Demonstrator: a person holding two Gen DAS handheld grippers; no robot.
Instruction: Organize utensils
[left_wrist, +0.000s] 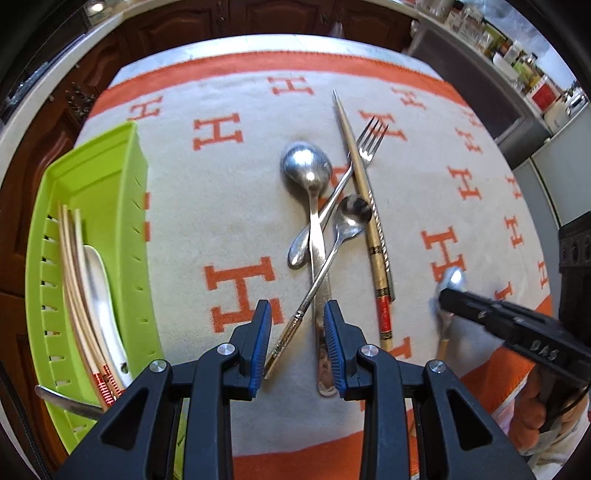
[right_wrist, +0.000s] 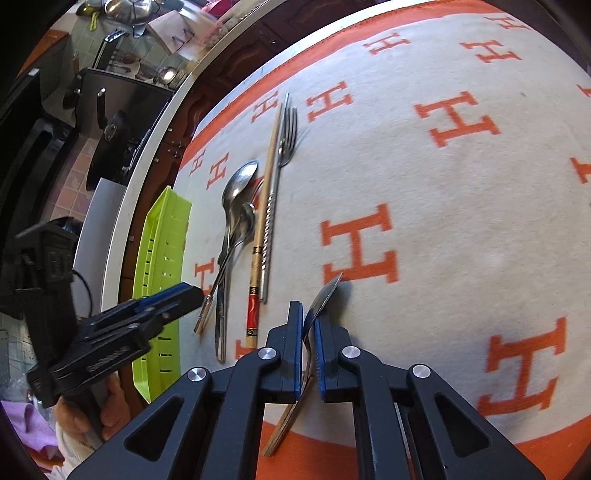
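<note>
The right claw (right_wrist: 307, 334) is clamped on a small spoon (right_wrist: 325, 295) with a pale handle, bowl forward, over the orange-lettered cloth (right_wrist: 461, 221) on the bench. The left claw (left_wrist: 297, 332) stands partly open above the handles of two crossed spoons (left_wrist: 314, 236), gripping nothing. Beyond lie a fork (left_wrist: 371, 138) and chopsticks (left_wrist: 364, 192); the green tray (left_wrist: 107, 177) at the cloth's left holds more chopsticks and a white spoon.

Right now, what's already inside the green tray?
In the green tray: several pale chopsticks, a silvery utensil beside them, and a metal handle poking over its near rim. The left gripper covers that end.
</note>
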